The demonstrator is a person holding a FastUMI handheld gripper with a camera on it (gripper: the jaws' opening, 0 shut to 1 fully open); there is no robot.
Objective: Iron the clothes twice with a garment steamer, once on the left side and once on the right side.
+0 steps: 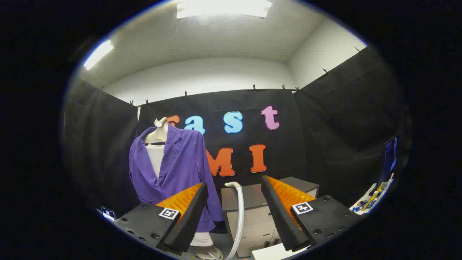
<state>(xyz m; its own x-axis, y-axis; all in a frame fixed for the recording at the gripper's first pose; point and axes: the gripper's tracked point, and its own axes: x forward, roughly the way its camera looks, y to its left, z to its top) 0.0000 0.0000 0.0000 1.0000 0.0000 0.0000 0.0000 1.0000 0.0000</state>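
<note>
Two fingers of the gripper (pixel 234 216) are standing wide apart, gripping nothing. Between them, just ahead, a white curved steamer hose (pixel 239 216) is rising; the purple knitted jacket (pixel 180 162) on a mannequin is hanging beyond the left finger. Likely step: reaching to grasp the steamer, so closing in comes next.

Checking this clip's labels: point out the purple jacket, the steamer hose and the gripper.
purple jacket (pixel 182 162): gripper view, on its front panel.
steamer hose (pixel 239 209): gripper view, on the white tube between the fingers.
gripper (pixel 234 216): gripper view, midway between its open, empty fingers.
</note>
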